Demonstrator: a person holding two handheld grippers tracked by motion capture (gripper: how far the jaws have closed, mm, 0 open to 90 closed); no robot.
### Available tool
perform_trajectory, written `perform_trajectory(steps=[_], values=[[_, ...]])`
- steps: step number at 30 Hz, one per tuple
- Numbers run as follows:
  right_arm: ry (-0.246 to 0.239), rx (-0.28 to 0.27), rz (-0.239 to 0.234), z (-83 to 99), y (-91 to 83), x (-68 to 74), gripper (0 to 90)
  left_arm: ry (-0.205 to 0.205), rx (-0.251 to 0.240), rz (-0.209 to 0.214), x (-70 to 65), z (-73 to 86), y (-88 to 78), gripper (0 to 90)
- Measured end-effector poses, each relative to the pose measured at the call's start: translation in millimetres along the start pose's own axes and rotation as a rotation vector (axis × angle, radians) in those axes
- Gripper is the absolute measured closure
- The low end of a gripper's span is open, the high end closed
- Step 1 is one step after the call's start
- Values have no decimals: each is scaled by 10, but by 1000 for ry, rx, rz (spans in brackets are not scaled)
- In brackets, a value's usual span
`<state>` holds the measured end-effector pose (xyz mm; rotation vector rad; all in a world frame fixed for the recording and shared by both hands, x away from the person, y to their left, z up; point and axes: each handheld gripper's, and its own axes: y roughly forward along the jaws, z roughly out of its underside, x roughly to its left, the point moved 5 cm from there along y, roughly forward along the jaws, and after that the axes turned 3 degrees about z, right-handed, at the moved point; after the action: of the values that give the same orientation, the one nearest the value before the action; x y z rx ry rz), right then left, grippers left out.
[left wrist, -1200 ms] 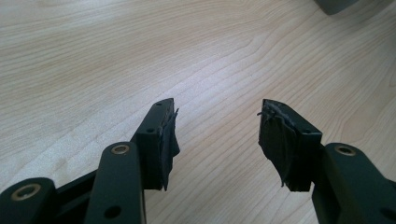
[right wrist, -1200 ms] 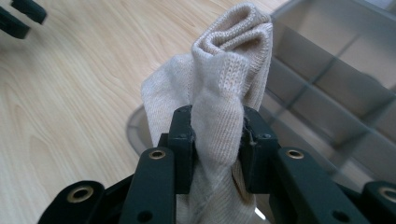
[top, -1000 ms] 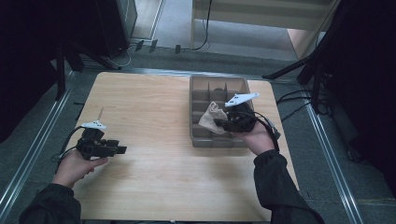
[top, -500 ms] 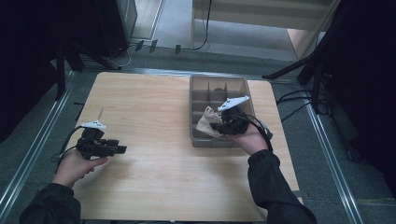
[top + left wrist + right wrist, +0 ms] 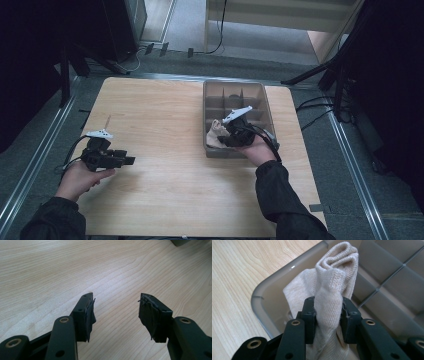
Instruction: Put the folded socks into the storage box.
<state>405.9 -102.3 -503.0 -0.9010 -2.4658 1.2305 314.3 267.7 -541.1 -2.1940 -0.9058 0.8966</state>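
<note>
The right claw is clamping a bunched beige sock and holding it over the near-left compartment of the grey divided bin. The left claw is hovering with its jaws apart above the bare tabletop.
</note>
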Motion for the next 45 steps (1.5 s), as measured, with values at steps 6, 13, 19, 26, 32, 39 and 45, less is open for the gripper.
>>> perform_trajectory(steps=[6, 13, 19, 26, 32, 39, 45], values=[[3, 16, 14, 15, 76, -5, 687, -1, -1, -1, 3, -6, 8, 452], [11, 36, 18, 20, 125, 1, 686, -1, -1, 1, 2, -7, 7, 452], [6, 42, 14, 29, 130, -5, 686, -1, -1, 1, 2, -6, 6, 452], [21, 49, 4, 34, 117, -9, 643, -3, 0, 1, 7, -6, 9, 452], [62, 23, -8, 18, 73, -70, 520, -7, -3, 0, 12, -4, 4, 452], [91, -10, -22, -13, -58, -105, 434, -7, -1, 0, 14, -2, 0, 452], [91, -37, -21, -123, -237, -112, 433, -5, 0, 0, 13, -1, -2, 452]])
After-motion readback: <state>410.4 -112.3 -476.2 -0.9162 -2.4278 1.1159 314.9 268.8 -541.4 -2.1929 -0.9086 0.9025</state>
